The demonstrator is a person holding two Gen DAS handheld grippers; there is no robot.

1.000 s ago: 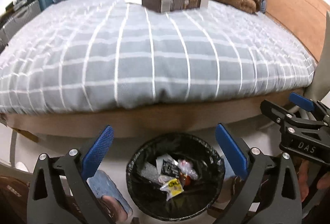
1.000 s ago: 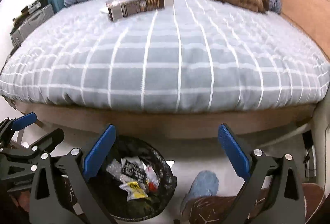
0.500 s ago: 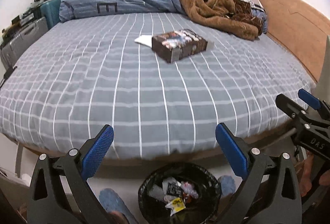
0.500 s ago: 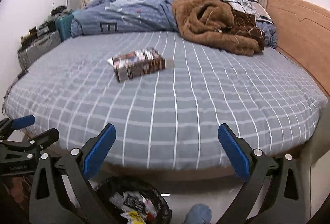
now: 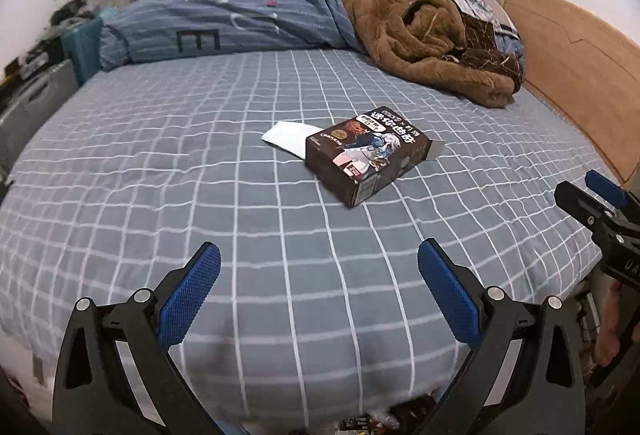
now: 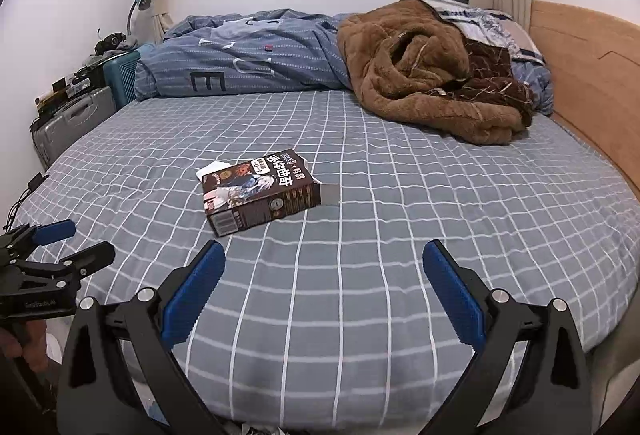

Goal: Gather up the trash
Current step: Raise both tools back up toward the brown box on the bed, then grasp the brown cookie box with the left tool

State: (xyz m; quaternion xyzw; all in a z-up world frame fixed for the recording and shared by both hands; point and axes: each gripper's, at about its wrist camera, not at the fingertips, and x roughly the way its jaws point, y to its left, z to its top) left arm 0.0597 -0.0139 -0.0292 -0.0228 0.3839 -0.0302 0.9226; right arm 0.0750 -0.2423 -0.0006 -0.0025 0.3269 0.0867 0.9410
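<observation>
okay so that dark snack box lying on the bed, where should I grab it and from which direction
Grip the snack box across its two long side faces, coming down from above. It lies flat on the bedsheet, so only the sides give the jaws opposing surfaces. Its short width looks narrower than the open right gripper. Avoid the loose end flap; the white paper tucked under the far edge stays behind.

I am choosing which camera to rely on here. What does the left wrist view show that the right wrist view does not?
Left only: the right gripper at its right edge, and more of the white paper behind the box.

Right only: the left gripper at its left edge, and the box's barcode end.

Both: the snack box on the checked bed and the brown blanket.
</observation>
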